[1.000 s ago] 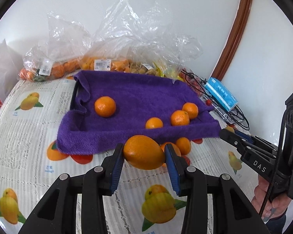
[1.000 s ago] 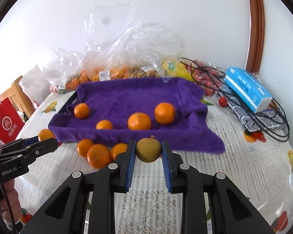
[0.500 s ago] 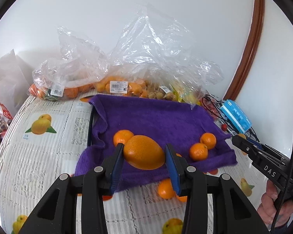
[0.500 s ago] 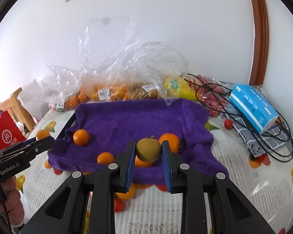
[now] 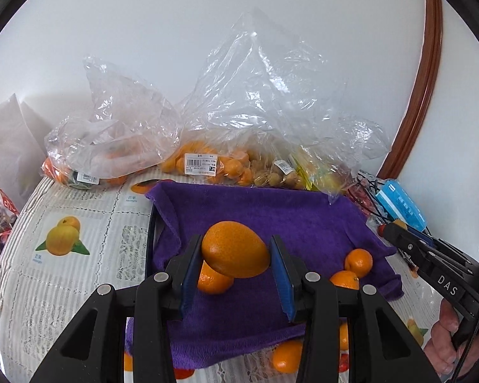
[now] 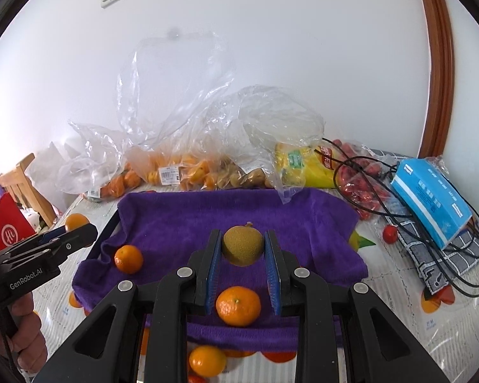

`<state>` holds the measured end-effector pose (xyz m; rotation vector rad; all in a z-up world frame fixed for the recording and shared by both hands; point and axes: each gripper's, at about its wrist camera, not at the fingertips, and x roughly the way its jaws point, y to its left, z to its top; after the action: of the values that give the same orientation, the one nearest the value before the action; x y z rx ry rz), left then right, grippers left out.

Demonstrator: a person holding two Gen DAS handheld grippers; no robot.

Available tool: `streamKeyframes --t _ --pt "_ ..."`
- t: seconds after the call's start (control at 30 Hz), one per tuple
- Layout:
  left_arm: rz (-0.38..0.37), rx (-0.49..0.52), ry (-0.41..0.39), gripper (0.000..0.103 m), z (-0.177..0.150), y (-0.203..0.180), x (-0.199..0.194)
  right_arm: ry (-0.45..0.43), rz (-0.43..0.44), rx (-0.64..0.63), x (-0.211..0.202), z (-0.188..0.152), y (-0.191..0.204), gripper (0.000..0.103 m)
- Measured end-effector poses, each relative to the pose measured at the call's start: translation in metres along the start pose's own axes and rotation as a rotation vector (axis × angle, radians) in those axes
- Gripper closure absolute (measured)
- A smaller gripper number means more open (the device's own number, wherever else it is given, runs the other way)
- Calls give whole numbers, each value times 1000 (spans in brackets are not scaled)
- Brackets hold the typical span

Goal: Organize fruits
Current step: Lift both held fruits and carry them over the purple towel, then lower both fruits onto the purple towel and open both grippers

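Note:
My left gripper [image 5: 236, 252] is shut on a large orange mango [image 5: 235, 249] and holds it above the purple towel-lined tray [image 5: 271, 214]. My right gripper [image 6: 242, 247] is shut on a brown kiwi [image 6: 242, 245], held above the same purple towel [image 6: 207, 214]. Tangerines lie on the towel [image 5: 358, 262] [image 6: 128, 258] [image 6: 238, 305]. More tangerines lie on the tablecloth in front of the tray [image 5: 285, 356] [image 6: 207, 360]. The left gripper also shows at the left of the right wrist view [image 6: 79, 233], and the right gripper at the right of the left wrist view [image 5: 396, 229].
Clear plastic bags of fruit [image 5: 207, 159] [image 6: 182, 172] stand against the wall behind the tray. A blue tissue pack [image 6: 431, 201], black cables [image 6: 367, 185] and red fruit lie at the right. A wooden chair [image 6: 25, 185] and red bag [image 6: 9, 229] stand at the left.
Both grippers have risen and moved forward over the tray with their fruit still held. The loose tangerines in front now lie below and behind the fingertips.

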<state>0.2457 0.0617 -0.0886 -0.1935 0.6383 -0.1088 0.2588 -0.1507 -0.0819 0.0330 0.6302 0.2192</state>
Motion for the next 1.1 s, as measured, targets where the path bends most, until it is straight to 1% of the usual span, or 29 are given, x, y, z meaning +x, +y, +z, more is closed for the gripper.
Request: streamKeyframes --t 0.17,0.33,0.57,0.9,1.1 --pt "26 7 27 63 -10 6 15 24 17 3 17 -9 -4 77" --pt "36 -6 41 63 -15 13 21 51 6 -1 31 -15 -8 77" --pt "40 -24 48 63 -16 18 26 50 -10 -36 36 -19 -9 77" --pt "38 -32 63 63 -16 19 29 70 8 -27 41 -22 -9 77" --pt "37 -35 68 63 -17 18 29 90 16 -45 46 -27 -2 77"
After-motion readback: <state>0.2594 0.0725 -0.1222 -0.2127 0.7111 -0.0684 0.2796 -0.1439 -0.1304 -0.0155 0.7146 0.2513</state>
